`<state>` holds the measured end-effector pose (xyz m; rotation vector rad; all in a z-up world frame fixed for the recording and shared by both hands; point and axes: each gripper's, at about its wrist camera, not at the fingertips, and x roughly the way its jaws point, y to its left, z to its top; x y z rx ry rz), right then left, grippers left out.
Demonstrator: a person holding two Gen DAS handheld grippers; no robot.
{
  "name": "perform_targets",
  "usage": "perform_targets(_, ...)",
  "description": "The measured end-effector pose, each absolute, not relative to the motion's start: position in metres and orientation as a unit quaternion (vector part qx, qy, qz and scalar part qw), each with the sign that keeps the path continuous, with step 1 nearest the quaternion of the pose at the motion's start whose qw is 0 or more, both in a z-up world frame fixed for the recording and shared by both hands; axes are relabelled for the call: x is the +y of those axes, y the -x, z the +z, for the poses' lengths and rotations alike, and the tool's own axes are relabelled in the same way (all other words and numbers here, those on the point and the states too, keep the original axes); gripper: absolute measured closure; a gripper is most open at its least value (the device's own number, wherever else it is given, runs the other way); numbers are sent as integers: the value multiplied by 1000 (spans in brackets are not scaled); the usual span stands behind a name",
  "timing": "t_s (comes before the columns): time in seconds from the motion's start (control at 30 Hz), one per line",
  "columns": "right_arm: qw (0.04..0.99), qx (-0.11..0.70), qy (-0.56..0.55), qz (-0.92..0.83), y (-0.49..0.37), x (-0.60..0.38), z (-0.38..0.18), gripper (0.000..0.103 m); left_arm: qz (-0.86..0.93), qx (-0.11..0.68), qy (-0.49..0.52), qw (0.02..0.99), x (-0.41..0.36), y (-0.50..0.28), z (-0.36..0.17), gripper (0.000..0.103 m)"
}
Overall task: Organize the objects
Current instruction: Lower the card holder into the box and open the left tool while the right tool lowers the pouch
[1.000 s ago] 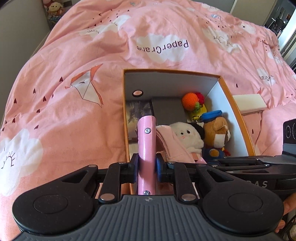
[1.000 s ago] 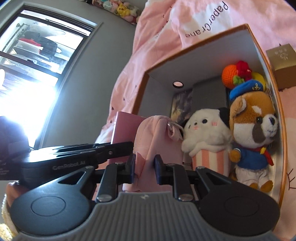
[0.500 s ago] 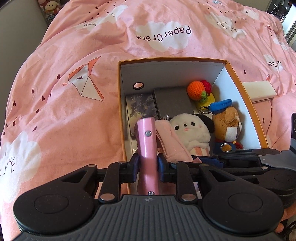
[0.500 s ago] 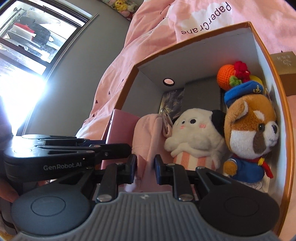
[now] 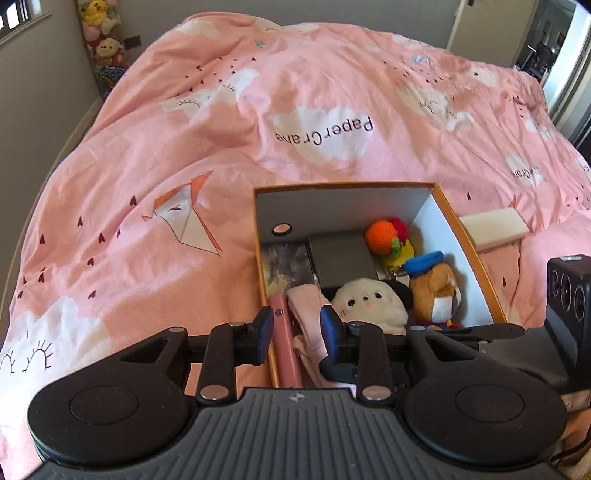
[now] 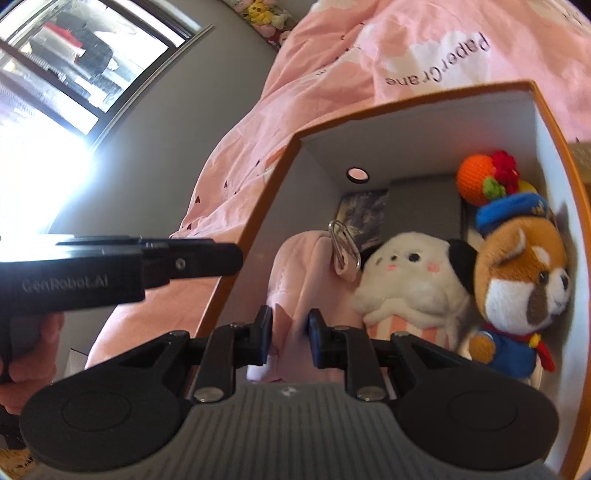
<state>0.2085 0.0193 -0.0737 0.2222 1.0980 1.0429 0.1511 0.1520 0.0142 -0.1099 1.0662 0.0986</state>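
Two sets of fingers work over one box [image 5: 476, 258] on the bed. Left fingers [image 5: 297, 334] are opening, no longer pressing the pink book [image 5: 282, 332], which stands on edge between them against the box's left wall, long axis running away. Right fingers [image 6: 290, 338], just beside, pinch the pink pouch [image 6: 299, 273].

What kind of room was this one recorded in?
Most likely a bedroom: a pink quilt printed with clouds covers a bed, plush toys sit in the corner by the wall, and a window lets in daylight.
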Motion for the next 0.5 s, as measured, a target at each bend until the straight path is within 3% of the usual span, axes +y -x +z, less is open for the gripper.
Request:
perform_targets(0.13, 736, 496, -64, 457, -209, 33, -74, 82, 49, 510, 60, 857, 157, -152, 9, 65)
perform_targets(0.33, 704, 558, -108, 426, -222, 40, -95, 81, 46, 513, 60, 855, 156, -152, 4, 64)
perform_targets(0.5, 706, 560, -107, 420, -221, 40, -95, 75, 38, 513, 55, 856, 151, -152, 4, 63)
